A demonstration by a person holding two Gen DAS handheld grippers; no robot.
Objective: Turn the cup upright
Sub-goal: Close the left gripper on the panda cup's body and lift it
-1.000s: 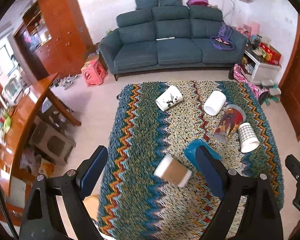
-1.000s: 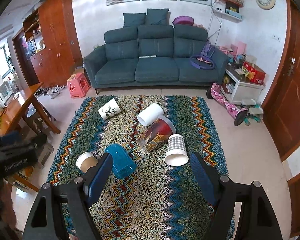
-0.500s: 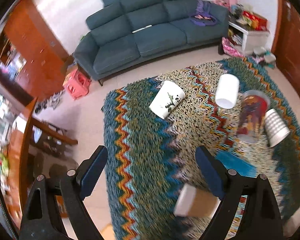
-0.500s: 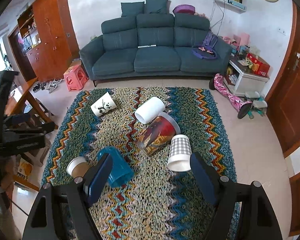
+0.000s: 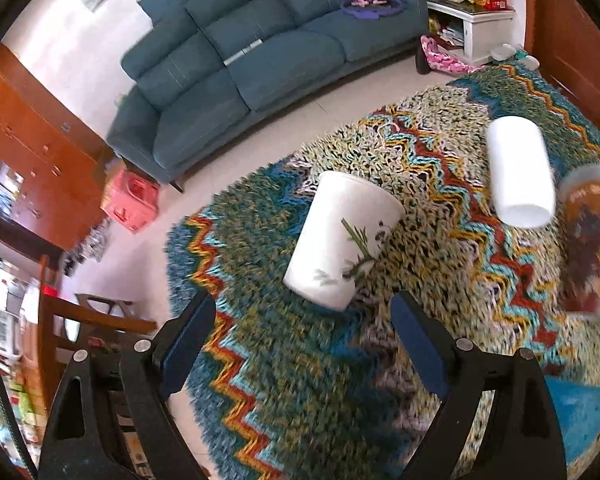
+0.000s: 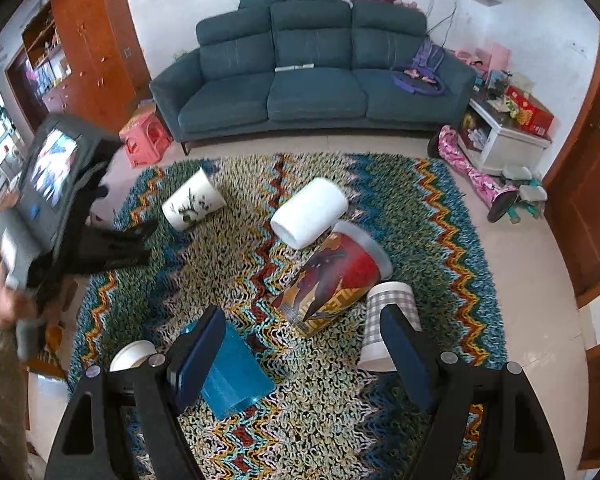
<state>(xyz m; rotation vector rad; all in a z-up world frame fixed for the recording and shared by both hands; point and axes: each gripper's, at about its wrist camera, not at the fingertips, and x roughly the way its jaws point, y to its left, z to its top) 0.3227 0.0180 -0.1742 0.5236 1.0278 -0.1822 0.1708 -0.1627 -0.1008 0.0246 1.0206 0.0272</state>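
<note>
Through the left wrist camera we see our left claw spread wide and holding nothing, its two blue pads framing a white cup with a bamboo print that lies on its side on the zigzag rug. The cup sits just ahead of the claw and slightly toward its right finger, not yet between the pads. Its long axis runs diagonally in this view, closed base nearest us at lower left and wider rim pointing away to the upper right. A plain white cup lies farther right, well apart. Through the right wrist camera our right claw is likewise wide and empty, hovering over the near end of the rug, with a blue cup beside its left finger, a checked cup by its right finger and a red printed cup ahead. From here the bamboo-print cup lies far off to the upper left, just beyond the left claw, so we judge the left hand much the nearer. The approach, we think, turns on bringing the pads across the cup's round body, square to that diagonal axis.
</note>
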